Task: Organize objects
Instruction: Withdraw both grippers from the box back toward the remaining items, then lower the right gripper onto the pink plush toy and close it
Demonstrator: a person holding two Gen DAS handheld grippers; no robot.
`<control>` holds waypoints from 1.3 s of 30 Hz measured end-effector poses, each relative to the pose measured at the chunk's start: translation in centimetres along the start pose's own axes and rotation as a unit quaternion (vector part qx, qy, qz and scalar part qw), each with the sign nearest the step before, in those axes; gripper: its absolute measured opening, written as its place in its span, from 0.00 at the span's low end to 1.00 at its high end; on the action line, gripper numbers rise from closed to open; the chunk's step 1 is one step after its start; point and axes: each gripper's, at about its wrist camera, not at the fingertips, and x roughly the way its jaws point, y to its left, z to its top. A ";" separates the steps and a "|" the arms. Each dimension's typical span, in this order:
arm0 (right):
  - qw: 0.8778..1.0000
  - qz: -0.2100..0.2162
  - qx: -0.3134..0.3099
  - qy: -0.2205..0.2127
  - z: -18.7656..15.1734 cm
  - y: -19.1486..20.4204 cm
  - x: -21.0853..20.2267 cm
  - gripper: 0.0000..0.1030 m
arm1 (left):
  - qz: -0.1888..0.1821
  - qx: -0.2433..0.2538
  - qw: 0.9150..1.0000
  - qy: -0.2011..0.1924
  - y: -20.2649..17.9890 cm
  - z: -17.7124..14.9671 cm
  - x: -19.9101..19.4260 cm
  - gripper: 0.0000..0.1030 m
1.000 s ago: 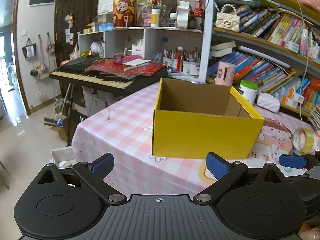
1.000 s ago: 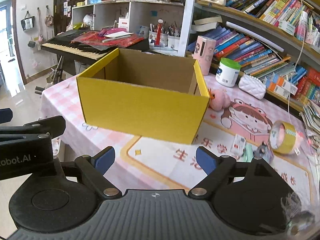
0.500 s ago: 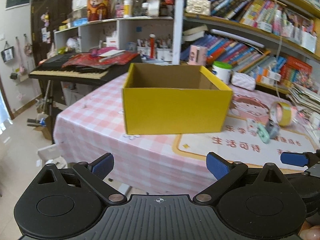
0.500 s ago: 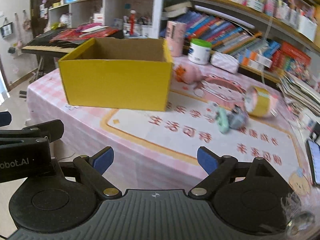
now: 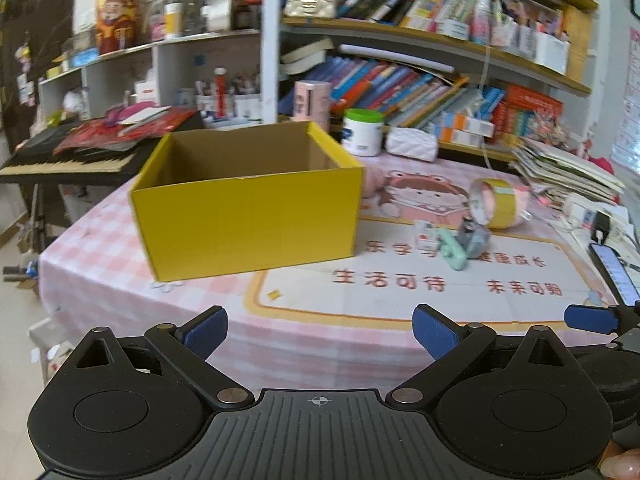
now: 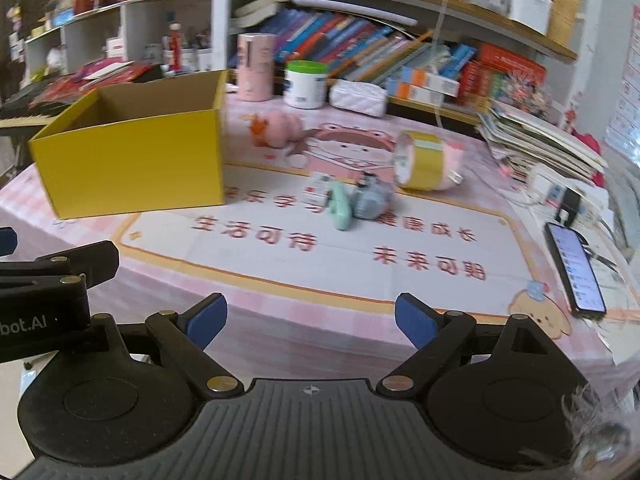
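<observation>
An open yellow cardboard box stands on the pink checked table, its inside showing nothing. Right of it lie a yellow tape roll, a mint green item, a grey-blue item, a small white carton and a pink plush toy. My left gripper is open and empty at the table's near edge. My right gripper is open and empty, also at the near edge, right of the left one.
A phone lies at the table's right edge beside stacked papers. A white jar, a pink canister and a white pouch stand before the bookshelf. A keyboard piano is left.
Both grippers have pulled back and swung right. The box now sits further left and the small objects, tape and phone have come into view. Both stay open.
</observation>
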 end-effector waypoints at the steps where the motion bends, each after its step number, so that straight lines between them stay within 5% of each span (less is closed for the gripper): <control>1: 1.000 -0.004 0.003 0.001 0.1 -0.4 0.1 0.88 | -0.004 0.003 1.000 0.002 -0.4 0.2 0.3 0.97; 19: 1.000 -0.027 0.016 0.002 5.4 -8.4 5.9 0.89 | -0.042 0.009 0.999 -0.017 -6.9 5.3 6.7 0.97; 39: 1.000 -0.020 0.012 -0.011 11.2 -15.7 14.4 0.87 | 0.005 -0.013 1.000 -0.009 -12.5 9.3 13.0 0.96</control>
